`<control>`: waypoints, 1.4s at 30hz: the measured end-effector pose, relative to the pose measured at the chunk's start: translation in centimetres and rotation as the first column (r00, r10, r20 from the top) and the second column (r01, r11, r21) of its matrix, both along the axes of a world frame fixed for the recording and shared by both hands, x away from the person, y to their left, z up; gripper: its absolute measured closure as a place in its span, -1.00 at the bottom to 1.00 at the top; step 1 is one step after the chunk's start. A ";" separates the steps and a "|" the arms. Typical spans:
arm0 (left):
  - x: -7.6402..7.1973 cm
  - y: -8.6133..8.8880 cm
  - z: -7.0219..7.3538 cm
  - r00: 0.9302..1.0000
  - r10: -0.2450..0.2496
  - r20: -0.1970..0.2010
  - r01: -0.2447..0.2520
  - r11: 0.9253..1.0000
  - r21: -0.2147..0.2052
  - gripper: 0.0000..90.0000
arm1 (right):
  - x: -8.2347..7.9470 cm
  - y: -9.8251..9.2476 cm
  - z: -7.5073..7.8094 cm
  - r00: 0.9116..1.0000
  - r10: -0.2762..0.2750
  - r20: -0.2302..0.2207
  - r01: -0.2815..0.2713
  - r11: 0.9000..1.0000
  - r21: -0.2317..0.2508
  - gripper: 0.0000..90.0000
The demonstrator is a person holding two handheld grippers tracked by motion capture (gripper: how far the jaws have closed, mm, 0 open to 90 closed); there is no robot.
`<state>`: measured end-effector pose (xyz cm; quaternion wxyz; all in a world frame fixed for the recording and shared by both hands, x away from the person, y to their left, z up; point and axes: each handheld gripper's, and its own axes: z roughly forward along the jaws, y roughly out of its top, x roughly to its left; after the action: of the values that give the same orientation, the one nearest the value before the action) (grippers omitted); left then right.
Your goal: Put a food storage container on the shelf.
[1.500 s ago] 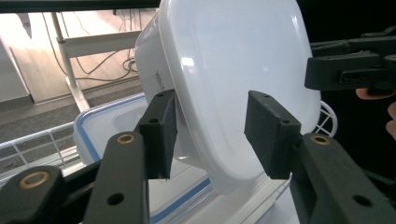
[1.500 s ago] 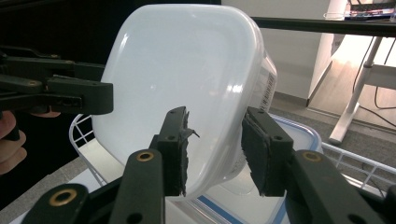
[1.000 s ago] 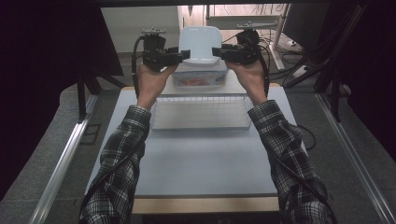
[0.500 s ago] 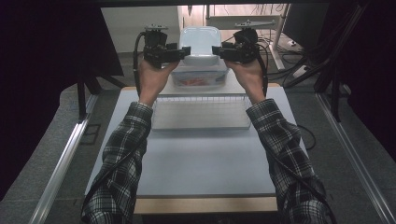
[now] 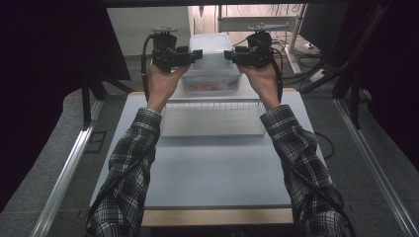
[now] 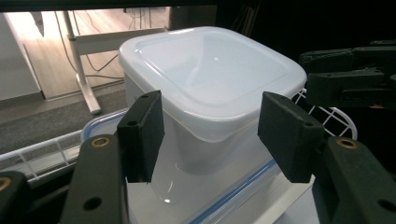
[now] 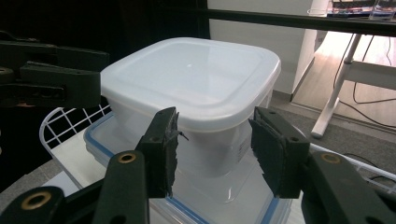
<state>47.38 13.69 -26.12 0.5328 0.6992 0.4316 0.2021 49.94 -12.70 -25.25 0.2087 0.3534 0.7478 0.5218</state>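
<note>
- High view is showing the white lidded tub [image 5: 211, 47] at the top centre of the frame, sitting on a blue-rimmed box [image 5: 210, 85] just below it. Both are resting at the far end of the table [image 5: 212, 173], beyond the wire tray [image 5: 212, 121] in the middle of the frame.
- I am bracketing the tub from its two sides, my left gripper [image 5: 196, 53] at its left edge and my right gripper [image 5: 229, 54] at its right edge. My guess is that two matched holds will be keeping it level and stopping it sliding off the box beneath.
- Left gripper view: the jaws of my left tongs have just been opening. They are standing moderately wide around a corner of the tub, under the lid's rim, with the pads [image 6: 142, 135] not pressing on the wall. My right tongs are showing at the right edge of that frame.
- Right gripper view: my right tongs are straddling the opposite corner at a middling width. The pads [image 7: 163, 151] are sitting so near the wall that I cannot tell whether they are pressing or merely lying alongside.
- Both my forearms are reaching up the frame, nearly parallel, with wrists bent inward so the tongs are pointing at each other — level, palms facing across the tub.
</note>
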 end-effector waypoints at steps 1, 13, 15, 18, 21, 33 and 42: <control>-0.1 0.0 0.0 1.000 -0.005 0.002 0.005 1.000 -0.001 -0.11 | -0.1 0.0 0.0 1.000 0.002 0.000 -0.002 1.000 0.001 0.13; -2.5 -0.5 -1.8 0.995 -0.090 0.052 0.088 0.995 0.038 -0.40 | -2.2 -0.6 -1.5 0.998 0.064 0.004 -0.064 0.997 0.035 -0.23; -3.2 -0.5 -2.5 0.993 -0.100 0.067 0.097 0.994 0.053 -0.48 | -2.7 -0.8 -2.1 0.997 0.080 0.000 -0.080 0.996 0.038 -0.32; -4.1 -0.5 -3.6 0.988 -0.132 0.076 0.129 0.991 0.041 -0.56 | -3.6 -1.1 -3.4 0.994 0.107 0.001 -0.106 0.994 0.032 -0.41; -4.9 -0.5 -4.7 0.985 -0.150 0.080 0.147 0.988 0.042 -0.64 | -4.3 -1.5 -4.6 0.991 0.130 0.004 -0.130 0.991 0.034 -0.49; -8.8 -0.5 -7.9 0.975 -0.192 0.109 0.187 0.981 0.054 -0.86 | -7.6 -2.7 -7.8 0.984 0.176 0.019 -0.176 0.984 0.023 -0.70; -11.5 -0.4 -11.1 0.977 -0.195 0.090 0.185 0.976 0.113 -0.93 | -10.0 -3.4 -10.2 0.978 0.210 -0.002 -0.210 0.978 0.012 -0.80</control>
<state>35.89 13.32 -37.23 0.5335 0.7531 0.3243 0.2073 39.95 -16.07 -35.47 0.1492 0.2746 0.7781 0.5449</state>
